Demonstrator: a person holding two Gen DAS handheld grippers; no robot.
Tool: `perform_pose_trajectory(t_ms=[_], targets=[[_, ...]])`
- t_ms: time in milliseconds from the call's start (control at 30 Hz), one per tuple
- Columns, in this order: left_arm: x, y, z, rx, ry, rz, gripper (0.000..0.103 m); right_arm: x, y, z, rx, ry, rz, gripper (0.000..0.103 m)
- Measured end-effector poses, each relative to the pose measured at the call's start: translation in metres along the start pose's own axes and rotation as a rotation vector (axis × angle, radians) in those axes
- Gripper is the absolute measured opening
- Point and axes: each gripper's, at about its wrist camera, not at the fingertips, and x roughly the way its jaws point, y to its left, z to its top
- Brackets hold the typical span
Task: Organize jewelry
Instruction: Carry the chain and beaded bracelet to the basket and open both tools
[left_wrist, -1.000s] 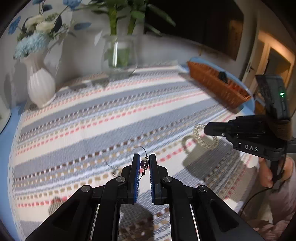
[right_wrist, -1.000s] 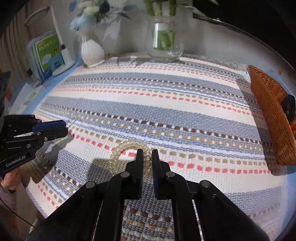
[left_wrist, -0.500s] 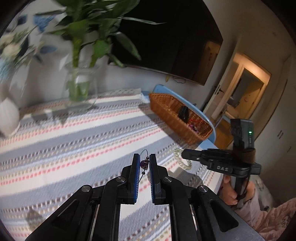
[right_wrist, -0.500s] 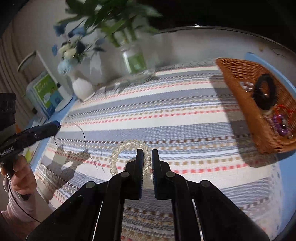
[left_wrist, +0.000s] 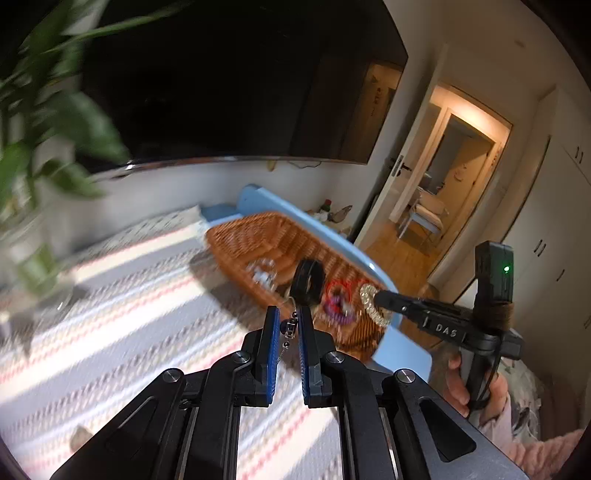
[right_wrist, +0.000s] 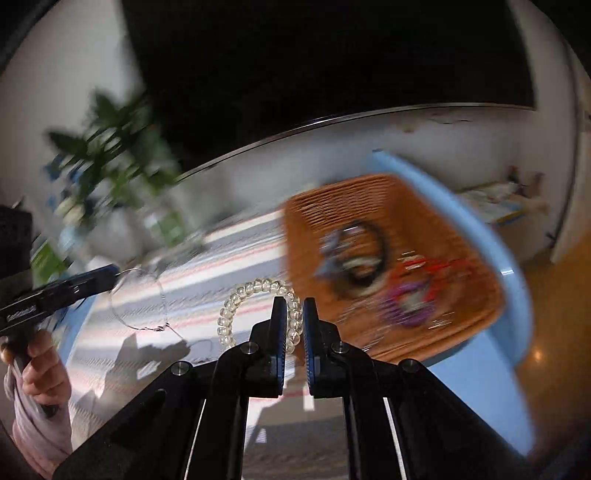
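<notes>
Left wrist view showed the left gripper (left_wrist: 287, 328) clamped on a thin chain necklace (left_wrist: 289, 326), its loop dangling over the striped tablecloth (left_wrist: 122, 302) just short of the wicker basket (left_wrist: 258, 240). The right gripper (right_wrist: 294, 321) was pinched on a clear bead bracelet (right_wrist: 255, 288), close to the basket's near rim. Risk: the hanging loop could snag the rim or tangle with pieces already inside; open cloth lay left, table edge right behind the basket.

Both grippers, left (left_wrist: 287, 325) and right (right_wrist: 294, 317), fingers nearly closed, angled downward.
</notes>
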Motion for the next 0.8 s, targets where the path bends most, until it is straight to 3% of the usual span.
perform_pose_trajectory(t_ms=[100, 233, 467, 733, 800], targets=[[0.039, -0.006, 0.026, 0.019, 0.015, 0.003, 0.01, 0.014, -0.031, 0.014, 0.068, 0.007, -0.063, 0.01], [0.094, -0.01, 0.055, 0.062, 0.027, 0.069, 0.01, 0.041, -0.066, 0.035, 0.144, 0.024, -0.138, 0.01], [0.171, -0.002, 0.065, 0.08, 0.096, 0.083, 0.01, 0.088, -0.105, 0.049, 0.22, 0.093, -0.16, 0.01], [0.202, -0.002, 0.055, 0.079, 0.142, 0.084, 0.011, 0.103, -0.102, 0.042, 0.166, 0.1, -0.23, 0.011], [0.201, -0.005, 0.051, 0.085, 0.154, 0.082, 0.024, 0.102, -0.1, 0.041, 0.158, 0.097, -0.231, 0.012]])
